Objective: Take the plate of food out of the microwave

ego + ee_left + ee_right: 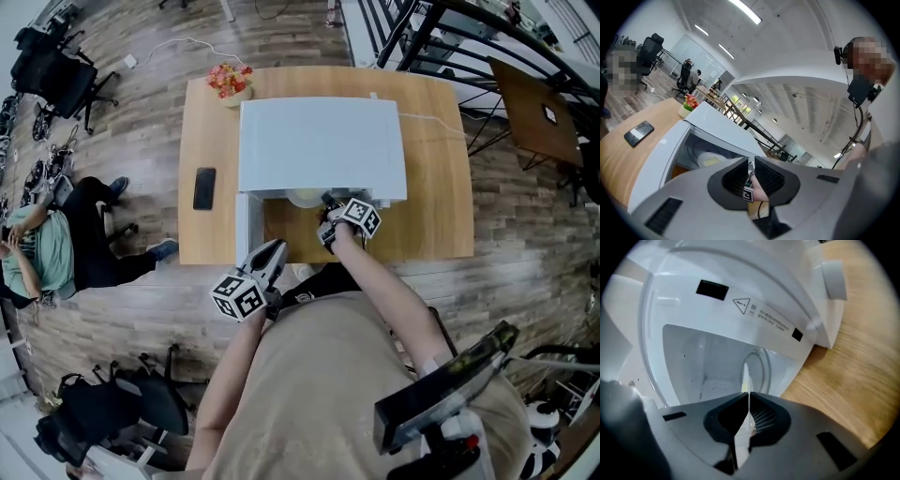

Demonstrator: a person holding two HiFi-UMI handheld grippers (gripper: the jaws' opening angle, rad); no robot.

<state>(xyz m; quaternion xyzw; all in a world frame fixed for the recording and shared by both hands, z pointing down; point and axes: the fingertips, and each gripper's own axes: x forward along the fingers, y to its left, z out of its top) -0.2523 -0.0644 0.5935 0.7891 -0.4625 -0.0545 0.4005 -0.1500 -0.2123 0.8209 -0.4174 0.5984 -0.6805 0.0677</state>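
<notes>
A white microwave [319, 145] stands on a wooden table [431, 141], its door [246, 230] swung open to the left. A white plate [305, 198] with pale yellow food sits at the mouth of the cavity, and it also shows in the left gripper view [708, 159]. My right gripper [328, 208] reaches into the opening. In the right gripper view the right gripper [749, 397] is shut on the plate's rim [746, 378], seen edge-on as a thin white line. My left gripper [275, 251] hangs back near my body, off the table. The left gripper [751, 161] holds nothing, its jaws almost together.
A black phone [203, 187] lies on the table left of the microwave, and a pot of flowers [230, 82] stands at the far left corner. A person sits on the floor at the left [47, 244]. Office chairs and metal racks ring the table.
</notes>
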